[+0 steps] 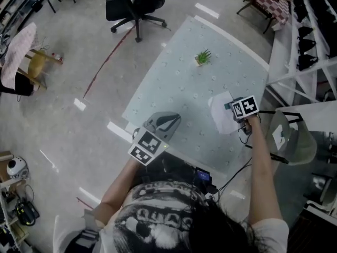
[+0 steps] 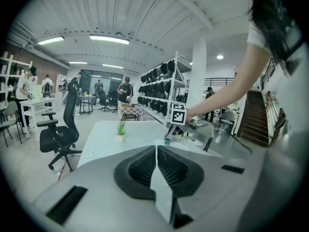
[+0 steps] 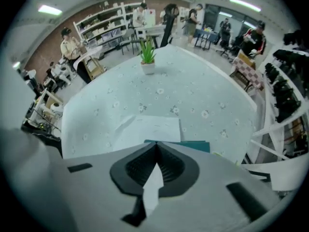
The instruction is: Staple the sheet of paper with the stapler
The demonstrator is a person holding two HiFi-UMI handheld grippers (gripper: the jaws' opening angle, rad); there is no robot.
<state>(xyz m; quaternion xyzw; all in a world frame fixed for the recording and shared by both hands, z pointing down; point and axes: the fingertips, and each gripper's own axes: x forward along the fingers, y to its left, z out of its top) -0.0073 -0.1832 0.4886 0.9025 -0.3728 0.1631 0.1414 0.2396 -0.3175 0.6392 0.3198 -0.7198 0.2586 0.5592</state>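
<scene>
A white sheet of paper lies on the flowered tablecloth, its near edge at a teal stapler. My right gripper points steeply down right over the stapler, jaws shut with nothing between them; whether it touches the stapler is hidden. In the head view the paper sits at the table's right side with the right gripper above its right edge. My left gripper hovers over the table's near edge, left of the paper, pointing across the table. Its jaws are shut and empty.
A small potted plant stands in the far middle of the table. A black office chair is on the floor beyond the table. White shelving and black cables lie close on the right.
</scene>
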